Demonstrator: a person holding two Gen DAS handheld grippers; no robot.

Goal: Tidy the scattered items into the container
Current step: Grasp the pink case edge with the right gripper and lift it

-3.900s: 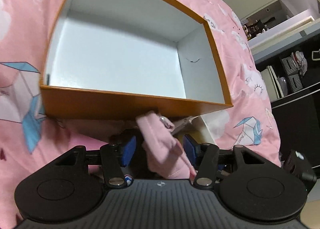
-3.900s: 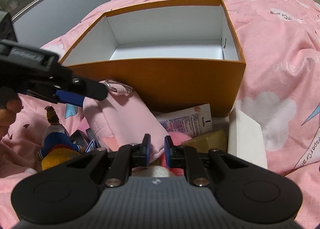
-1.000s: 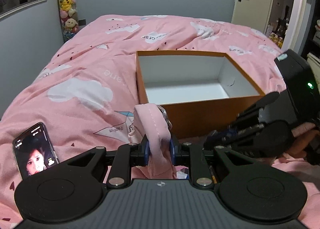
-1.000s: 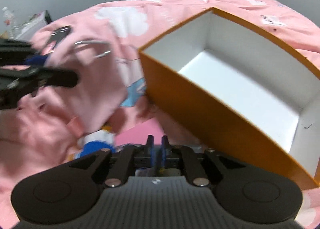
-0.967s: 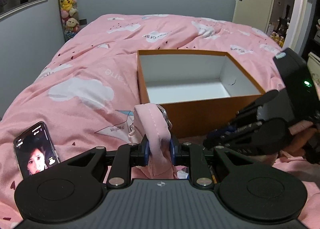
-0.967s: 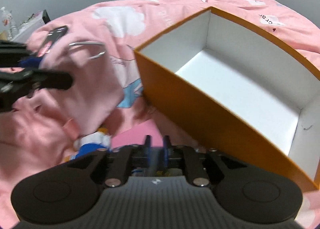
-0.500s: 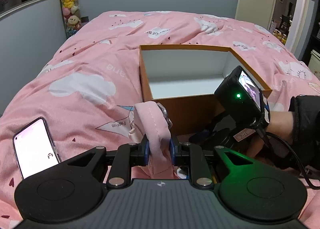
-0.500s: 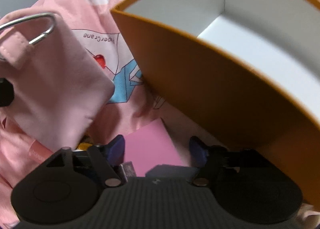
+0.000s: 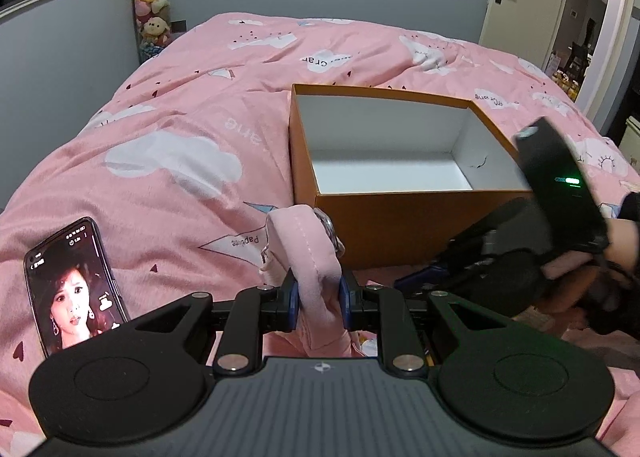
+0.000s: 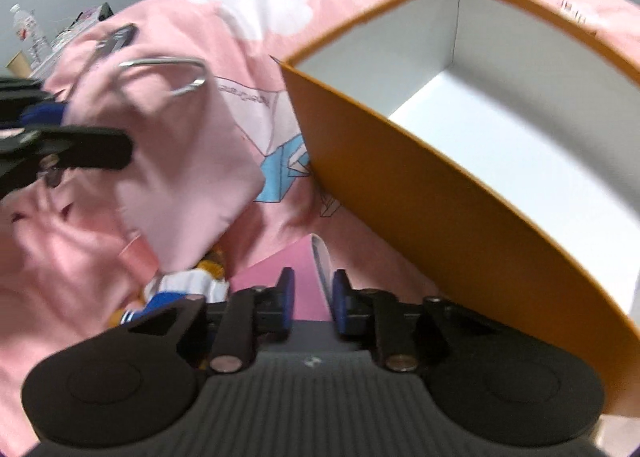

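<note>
- Pink bedding [image 9: 180, 177] with white clouds covers the bed, grey walls behind it.
- Left gripper [image 9: 318, 303]: blue pads clamped narrow on a pink pouch [image 9: 308, 253], lifted just before the box's near wall; a metal ring shows at its top.
- Right gripper [image 10: 312, 299]: jaws closing, with a flat pink card [image 10: 296, 273] between the pads, low beside the box's outer corner.
- Orange box [image 9: 384, 233] sits open on the bed, white inside.
- Beneath the pouch lies a small figure toy [image 10: 180, 293]; a phone [image 9: 72, 289] stands lit at the left.
</note>
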